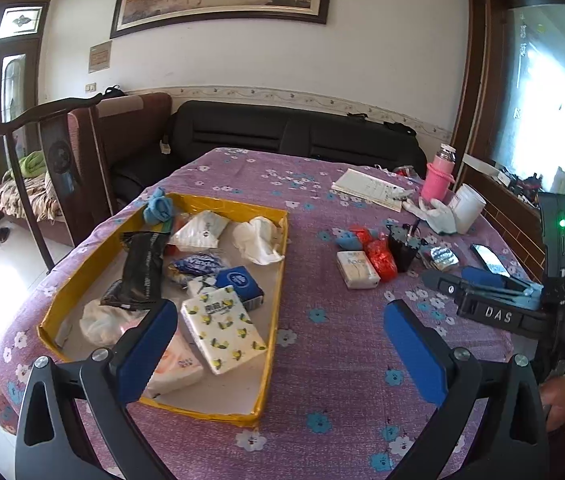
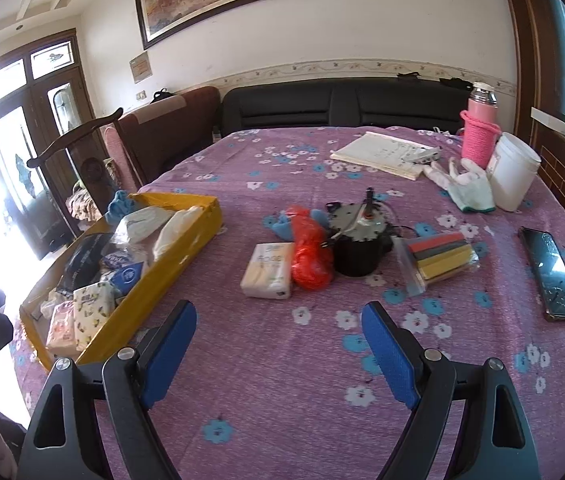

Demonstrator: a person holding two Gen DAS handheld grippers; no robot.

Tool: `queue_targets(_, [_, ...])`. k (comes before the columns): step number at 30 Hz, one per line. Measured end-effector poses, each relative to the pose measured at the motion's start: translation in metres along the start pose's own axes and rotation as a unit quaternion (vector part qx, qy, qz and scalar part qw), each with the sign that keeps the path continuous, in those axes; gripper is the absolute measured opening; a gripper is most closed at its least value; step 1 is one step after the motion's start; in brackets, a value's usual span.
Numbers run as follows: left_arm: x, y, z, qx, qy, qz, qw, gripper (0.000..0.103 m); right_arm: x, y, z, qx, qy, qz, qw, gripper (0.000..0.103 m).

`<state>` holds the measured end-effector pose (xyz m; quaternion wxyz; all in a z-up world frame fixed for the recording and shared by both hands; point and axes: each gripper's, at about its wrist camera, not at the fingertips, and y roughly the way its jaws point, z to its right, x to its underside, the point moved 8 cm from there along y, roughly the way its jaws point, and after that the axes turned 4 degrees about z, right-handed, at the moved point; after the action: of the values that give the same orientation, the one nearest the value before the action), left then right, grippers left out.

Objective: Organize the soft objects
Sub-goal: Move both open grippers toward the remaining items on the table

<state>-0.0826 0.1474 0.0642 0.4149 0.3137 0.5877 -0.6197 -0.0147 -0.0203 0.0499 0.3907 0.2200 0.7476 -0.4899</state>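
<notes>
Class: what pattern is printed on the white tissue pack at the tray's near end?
Small yellow lemons with green leaves on the tissue pack, clearest in the left wrist view.

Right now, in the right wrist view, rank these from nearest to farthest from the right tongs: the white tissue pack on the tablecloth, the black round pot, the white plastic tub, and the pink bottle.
From the right tongs, which are open:
1. White tissue pack, just ahead, slightly left.
2. Black round pot, centre, behind it.
3. White plastic tub, far right.
4. Pink bottle, behind the tub.
</notes>
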Motion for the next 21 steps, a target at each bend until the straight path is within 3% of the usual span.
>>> queue_targets(6, [0.003,0.007,0.011,0.007,0.007,-0.009,0.9999,0.103,-0.004,-0.005,0.023,0.013,0.017,0.006,1.000,0.088])
queue_targets(21, [0.009,0.014,0.014,0.008,0.008,-0.021,0.9997,0.103,-0.002,-0.004,0.029,0.018,0.024,0.007,1.000,0.088])
